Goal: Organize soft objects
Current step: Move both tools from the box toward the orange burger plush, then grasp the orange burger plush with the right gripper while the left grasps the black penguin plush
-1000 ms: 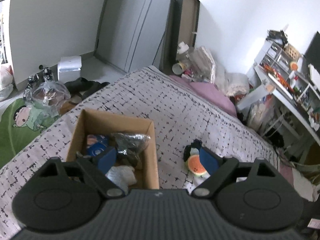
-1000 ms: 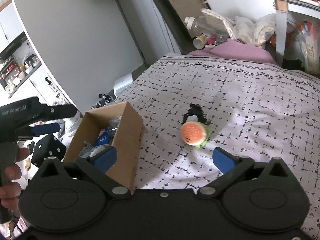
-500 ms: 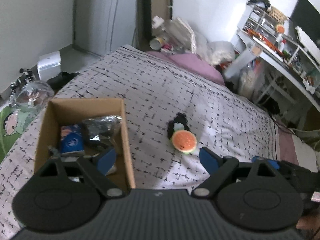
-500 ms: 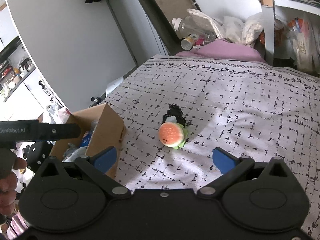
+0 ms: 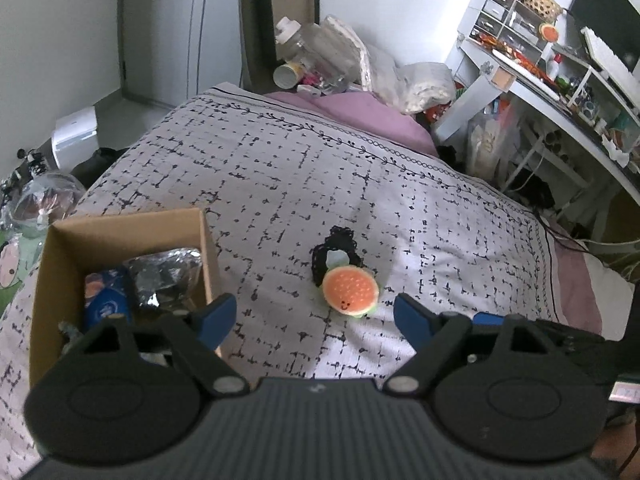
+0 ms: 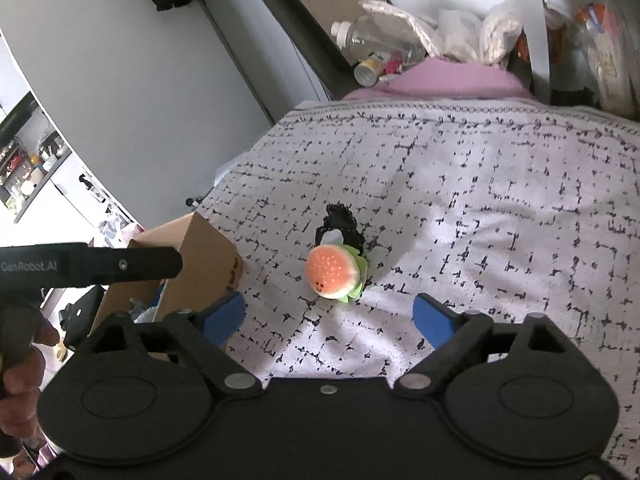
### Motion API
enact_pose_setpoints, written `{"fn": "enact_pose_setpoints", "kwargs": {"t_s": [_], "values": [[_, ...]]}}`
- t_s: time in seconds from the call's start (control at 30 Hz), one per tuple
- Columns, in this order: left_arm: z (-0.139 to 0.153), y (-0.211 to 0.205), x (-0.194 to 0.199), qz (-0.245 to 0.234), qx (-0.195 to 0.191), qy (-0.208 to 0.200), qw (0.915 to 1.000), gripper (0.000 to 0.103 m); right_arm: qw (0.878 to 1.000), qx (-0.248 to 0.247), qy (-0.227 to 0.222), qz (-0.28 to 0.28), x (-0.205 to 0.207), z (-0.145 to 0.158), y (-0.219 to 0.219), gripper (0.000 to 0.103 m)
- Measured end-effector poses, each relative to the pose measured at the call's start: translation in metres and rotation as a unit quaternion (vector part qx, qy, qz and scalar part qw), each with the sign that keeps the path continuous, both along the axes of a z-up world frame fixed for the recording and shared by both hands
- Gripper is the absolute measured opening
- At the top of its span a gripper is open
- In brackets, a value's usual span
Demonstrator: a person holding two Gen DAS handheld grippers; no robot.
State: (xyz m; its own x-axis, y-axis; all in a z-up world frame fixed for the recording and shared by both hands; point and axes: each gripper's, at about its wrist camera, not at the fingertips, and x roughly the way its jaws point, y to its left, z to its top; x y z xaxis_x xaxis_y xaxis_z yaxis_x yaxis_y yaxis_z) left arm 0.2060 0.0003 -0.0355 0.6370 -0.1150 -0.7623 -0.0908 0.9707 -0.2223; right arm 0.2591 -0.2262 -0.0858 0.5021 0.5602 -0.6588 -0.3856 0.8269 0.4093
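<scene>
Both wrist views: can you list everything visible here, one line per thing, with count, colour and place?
burger plush: one, orange with green frill, on the bedspread, ahead of both grippers.
black lace piece: one, black, touching the plush on its far side.
cardboard box: one, brown, open, left on the bed; holds a blue packet and a silvery bag.
bedspread: one, white with black marks.
pink sheet: one, at the far end of the bed.
plastic bottle: one, clear, lying beyond the bed.
desk: one, white, cluttered, right of the bed.
left gripper: black, blue fingers open, nothing between them.
right gripper: same, open, empty.
hand: one, holding the left gripper's handle.
</scene>
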Motion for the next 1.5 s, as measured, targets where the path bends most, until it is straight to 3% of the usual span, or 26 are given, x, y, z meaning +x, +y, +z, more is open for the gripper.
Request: {"fn": "enact_pose_setpoints", "kwargs": {"t_s": [0.17,0.43,1.03,1.13,1.2,1.3,1.5], "values": [[-0.006,-0.002,0.017,-0.007,0.006,0.009,0.9999,0.079,1.0,0.004,0.013,0.001,0.011,-0.009,0.007,0.084],[-0.015,0.004,0.038,-0.001,0.0,0.025,0.9997,0.058,0.999,0.012,0.033,-0.004,0.03,-0.021,0.013,0.078],[-0.04,0.009,0.073,-0.003,0.002,0.042,0.9991,0.049,0.998,0.001,0.065,0.006,0.064,-0.056,0.05,0.069],[-0.042,0.008,0.08,-0.011,0.006,0.041,0.9991,0.048,0.997,0.0,0.073,0.005,0.069,-0.061,0.053,0.059],[-0.042,0.007,0.086,-0.014,0.008,0.037,0.9992,0.048,0.997,0.003,0.075,0.007,0.073,-0.065,0.052,0.043],[-0.046,0.005,0.094,-0.014,-0.001,0.04,0.9991,0.048,0.997,0.015,0.081,0.012,0.078,-0.07,0.049,0.029],[-0.058,-0.009,0.109,-0.029,-0.002,0.056,0.998,0.048,0.996,0.049,0.074,0.01,0.077,-0.069,0.028,0.02]]}}
